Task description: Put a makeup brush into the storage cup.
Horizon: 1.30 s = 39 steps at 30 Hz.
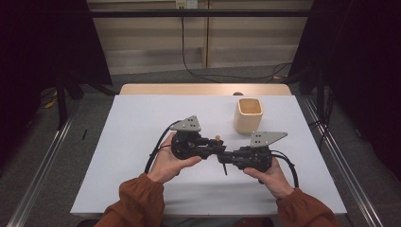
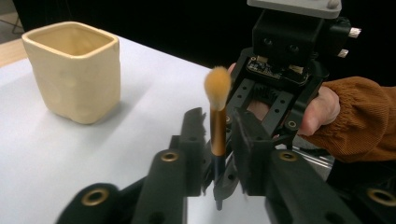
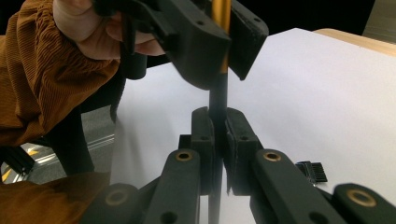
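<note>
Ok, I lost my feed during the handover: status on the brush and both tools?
Right tool shut on brush handle. Left tool open, jaws loose around the gold ferrule. Brush upright between both. Cup stands apart, nothing in the way.

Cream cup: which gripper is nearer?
Right. The right gripper sits below the cream cup; the left gripper comes in from farther left. Both meet at the brush.

Glossy ceramic cup; soft-bristled brush, metallic golden ferrule
</note>
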{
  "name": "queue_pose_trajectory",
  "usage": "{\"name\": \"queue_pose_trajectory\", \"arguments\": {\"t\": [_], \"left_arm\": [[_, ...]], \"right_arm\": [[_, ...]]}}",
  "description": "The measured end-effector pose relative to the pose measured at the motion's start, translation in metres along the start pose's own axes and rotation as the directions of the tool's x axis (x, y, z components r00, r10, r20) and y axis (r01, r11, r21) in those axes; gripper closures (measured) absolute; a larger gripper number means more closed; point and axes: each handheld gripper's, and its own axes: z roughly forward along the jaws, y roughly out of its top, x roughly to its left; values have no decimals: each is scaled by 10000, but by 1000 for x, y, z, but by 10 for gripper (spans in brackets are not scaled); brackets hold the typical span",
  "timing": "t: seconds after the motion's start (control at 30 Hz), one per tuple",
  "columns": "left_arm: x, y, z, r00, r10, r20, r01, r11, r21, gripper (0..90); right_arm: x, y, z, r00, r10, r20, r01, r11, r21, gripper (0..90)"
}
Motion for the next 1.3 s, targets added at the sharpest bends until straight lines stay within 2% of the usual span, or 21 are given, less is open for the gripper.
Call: {"name": "queue_pose_trajectory", "arguments": {"t": [0.1,0.23,0.27,0.37,0.6,0.67,0.73,0.8,0.93,0.97,1.03,1.2,1.3], "left_arm": [[-1,0,0,9998,124,-128,-125,9999,-68,636],[0,0,0,9994,88,-323,-93,9998,-150,499],[-1,0,1,9992,90,-393,-96,9998,-166,425],[-1,0,1,9991,120,-414,-128,9997,-206,374],[0,0,2,9975,99,-704,-123,9994,-337,109],[-1,0,2,9974,211,-687,-242,9987,-445,99],[-1,0,1,9966,237,-786,-276,9984,-488,42],[0,0,0,9962,183,-857,-233,9981,-573,25],[2,-1,-2,9932,316,-1118,-384,9975,-600,21],[2,-2,-3,9940,420,-1014,-484,9969,-622,22],[3,-4,-4,9940,366,-1027,-439,9966,-699,19],[7,-9,-10,9888,256,-1473,-384,9957,-845,21],[11,-14,-19,9839,131,-1784,-347,9923,-1188,20]], "right_arm": [[0,0,-1,10000,-7,23,7,10000,-24,835],[0,0,-1,10000,-8,54,8,10000,-41,836],[0,0,-1,10000,-4,68,4,10000,-44,836],[0,0,-2,10000,0,77,1,10000,-43,836],[0,0,-2,9999,-43,130,43,10000,-33,836],[-1,0,-3,9999,-44,133,44,10000,-35,835],[-1,0,-3,9999,-50,136,50,10000,-45,836],[-1,0,-3,9999,-38,148,39,10000,-79,836],[-1,0,-3,9998,-31,201,33,10000,-80,835],[-2,0,-4,9997,-27,225,28,10000,-81,835],[-2,0,-5,9997,-7,250,9,10000,-74,836],[-3,0,-7,9994,-18,345,21,10000,-91,835],[-4,-1,-8,9992,18,401,-13,9999,-110,835]]}}
